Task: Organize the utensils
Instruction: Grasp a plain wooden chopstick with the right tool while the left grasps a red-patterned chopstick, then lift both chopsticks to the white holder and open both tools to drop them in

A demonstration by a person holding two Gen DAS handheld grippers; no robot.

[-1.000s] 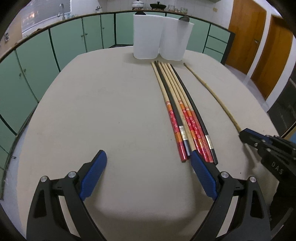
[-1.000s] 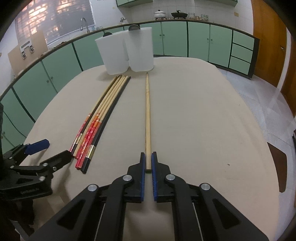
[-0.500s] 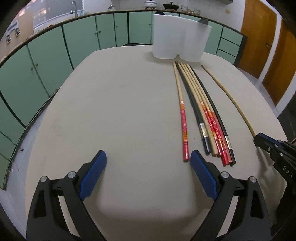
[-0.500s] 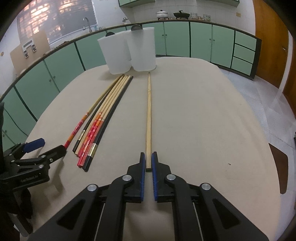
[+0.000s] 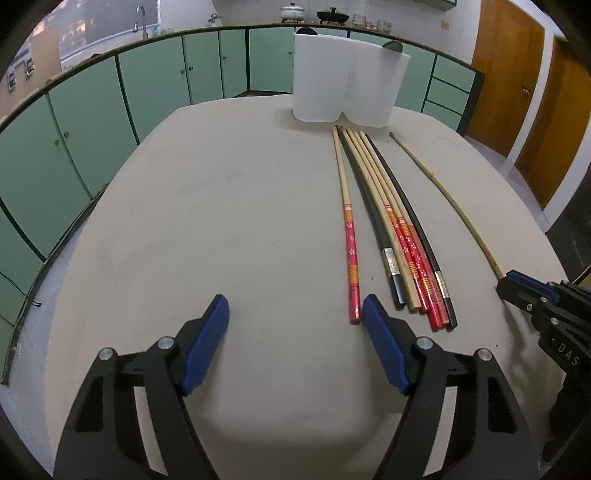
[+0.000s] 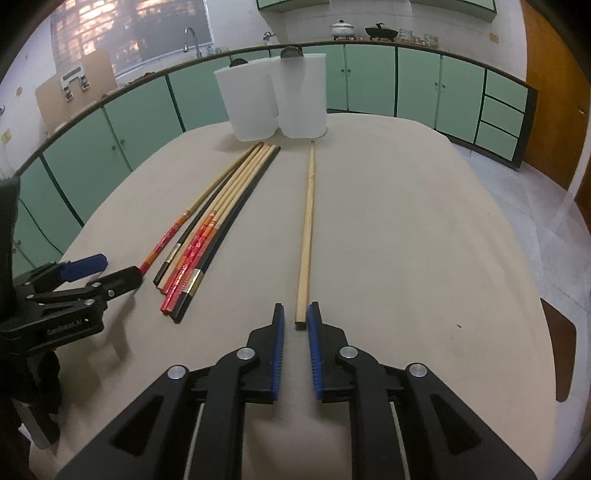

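Observation:
A plain wooden chopstick lies alone on the beige table, its near end between my right gripper's slightly parted pads, apart from them; it also shows in the left wrist view. A bundle of several red-patterned, black and wooden chopsticks lies to its left. One red-ended chopstick lies apart on the bundle's left, its near end just beside my open left gripper's right pad. Two white containers stand at the table's far end.
The beige table has rounded edges, with green cabinets around it and wooden doors at the right. A kitchen counter with pots runs along the back wall.
My right gripper has opened a little and let go of the plain wooden chopstick. The left gripper's right pad has pushed one red-ended chopstick out of the bundle to the left.

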